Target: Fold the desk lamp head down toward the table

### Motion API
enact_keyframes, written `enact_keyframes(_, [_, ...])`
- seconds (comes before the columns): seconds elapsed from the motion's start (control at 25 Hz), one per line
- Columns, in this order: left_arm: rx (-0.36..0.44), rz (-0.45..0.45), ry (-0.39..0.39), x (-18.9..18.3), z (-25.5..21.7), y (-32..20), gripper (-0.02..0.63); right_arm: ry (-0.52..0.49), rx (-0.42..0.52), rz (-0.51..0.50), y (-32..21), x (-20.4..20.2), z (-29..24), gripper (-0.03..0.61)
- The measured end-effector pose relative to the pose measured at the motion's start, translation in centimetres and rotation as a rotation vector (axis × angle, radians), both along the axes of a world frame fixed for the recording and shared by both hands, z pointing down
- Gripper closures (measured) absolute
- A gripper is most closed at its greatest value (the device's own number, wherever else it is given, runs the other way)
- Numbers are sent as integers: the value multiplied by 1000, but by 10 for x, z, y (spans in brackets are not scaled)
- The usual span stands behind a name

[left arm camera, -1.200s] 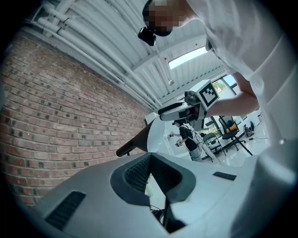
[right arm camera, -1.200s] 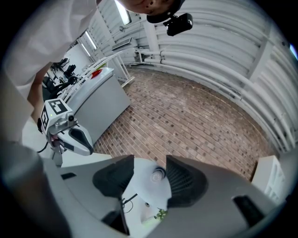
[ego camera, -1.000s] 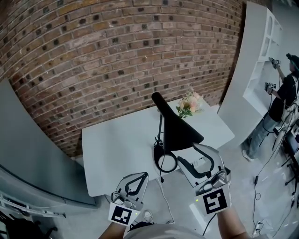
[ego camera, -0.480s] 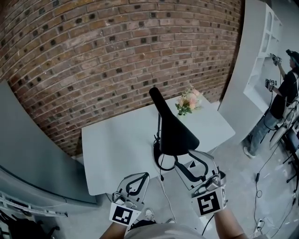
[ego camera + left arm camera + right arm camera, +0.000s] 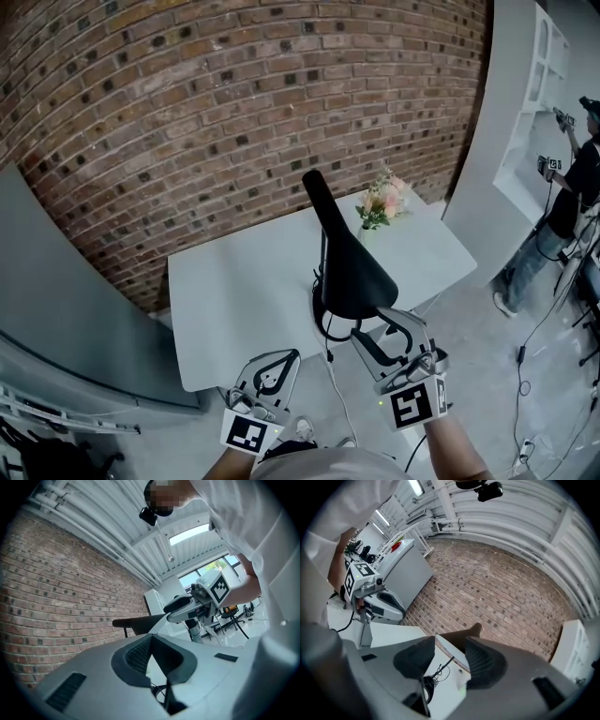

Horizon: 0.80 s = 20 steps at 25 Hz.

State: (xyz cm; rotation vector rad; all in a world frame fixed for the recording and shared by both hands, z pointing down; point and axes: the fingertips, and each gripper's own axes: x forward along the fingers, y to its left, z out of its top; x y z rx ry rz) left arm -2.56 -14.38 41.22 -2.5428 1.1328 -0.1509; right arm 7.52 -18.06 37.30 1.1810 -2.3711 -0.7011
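Note:
The black desk lamp stands on the white table (image 5: 234, 281). Its cone head (image 5: 352, 272) hangs over the ring base (image 5: 330, 328) near the table's front edge, and its neck (image 5: 319, 197) points up and back. My right gripper (image 5: 375, 319) is open just below the head's front rim; I cannot tell whether they touch. In the right gripper view the lamp head (image 5: 464, 637) shows beyond the open right gripper (image 5: 450, 657), with nothing between the pads. My left gripper (image 5: 289, 356) is shut and holds nothing, in front of the table. In the left gripper view the lamp head (image 5: 140, 620) lies ahead.
A small bunch of flowers (image 5: 384, 202) stands at the table's back right. The lamp cord (image 5: 433, 674) lies coiled by the base. A brick wall (image 5: 234, 94) backs the table and a grey panel (image 5: 56, 309) stands at left. A person (image 5: 567, 187) works at white shelves (image 5: 534, 84).
My right gripper has moved left and in, coming close under the lamp head's front rim. The lamp head now sits a little further left and lower. The left gripper has stayed put.

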Motion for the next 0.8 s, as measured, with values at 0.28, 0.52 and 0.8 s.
enact_keyframes(0.28, [-24,-16,-5,-7,7,2,606,10,-22,20,-10,1,21,371])
enact_keyframes(0.52, [-46,-23,1,-12,13,4,606,30,-65,26,-20,-2,43,371])
enact_keyframes(0.8, [-57,-44,3,-21,18,3,606,42,-113,32,-33,-3,67,371])
